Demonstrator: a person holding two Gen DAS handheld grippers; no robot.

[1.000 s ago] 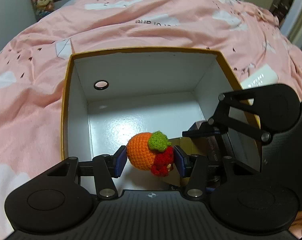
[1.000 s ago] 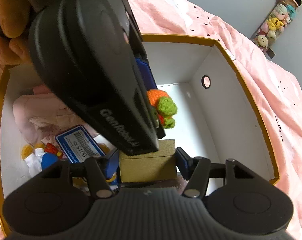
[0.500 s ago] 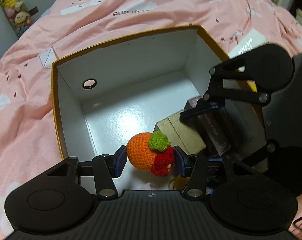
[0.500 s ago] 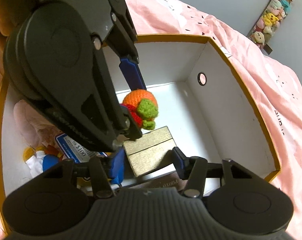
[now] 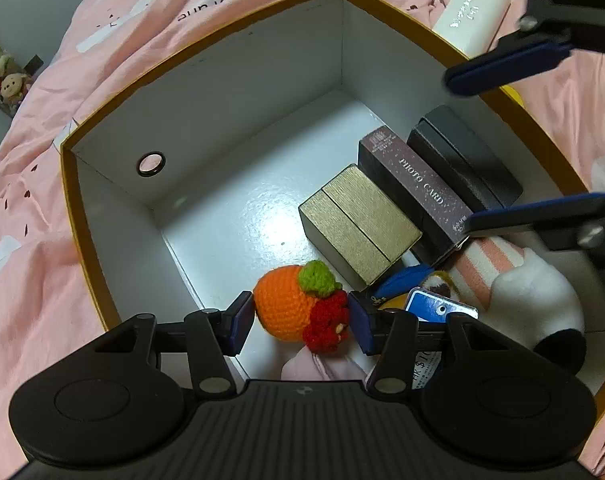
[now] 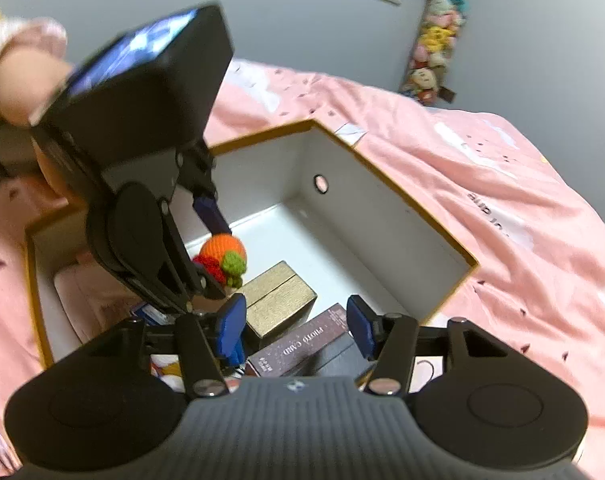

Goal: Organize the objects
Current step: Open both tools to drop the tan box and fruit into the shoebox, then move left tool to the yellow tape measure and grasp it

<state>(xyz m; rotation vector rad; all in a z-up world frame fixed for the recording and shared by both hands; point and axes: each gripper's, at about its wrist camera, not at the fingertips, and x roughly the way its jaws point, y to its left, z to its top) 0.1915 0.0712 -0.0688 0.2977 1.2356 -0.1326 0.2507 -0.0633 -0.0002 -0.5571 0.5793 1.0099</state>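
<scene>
A crochet orange (image 5: 286, 304) with a green leaf and a red flower hangs above the floor of a white, gold-rimmed box (image 5: 206, 92). My left gripper (image 5: 300, 314) holds it, both pads touching, though the jaws are opening slightly. The right wrist view shows the orange (image 6: 222, 246) under the left gripper (image 6: 222, 256). My right gripper (image 6: 294, 320) stands over the box's near corner with nothing between its opening jaws. A gold box (image 5: 358, 224) lies on the floor beside a dark photo card box (image 5: 414, 184) and a black case (image 5: 462, 160).
A white and pink striped plush (image 5: 534, 280), a blue price tag (image 5: 438, 308) and a pink cloth item (image 6: 90, 292) fill one end of the box. A white pack (image 5: 470, 12) lies outside on the pink bedspread (image 6: 482, 200). The floor by the round hole (image 5: 151, 163) is bare.
My right gripper has let go of the gold box, which now lies on the box floor, and has drawn up and back. The left gripper has rolled, still holding the orange.
</scene>
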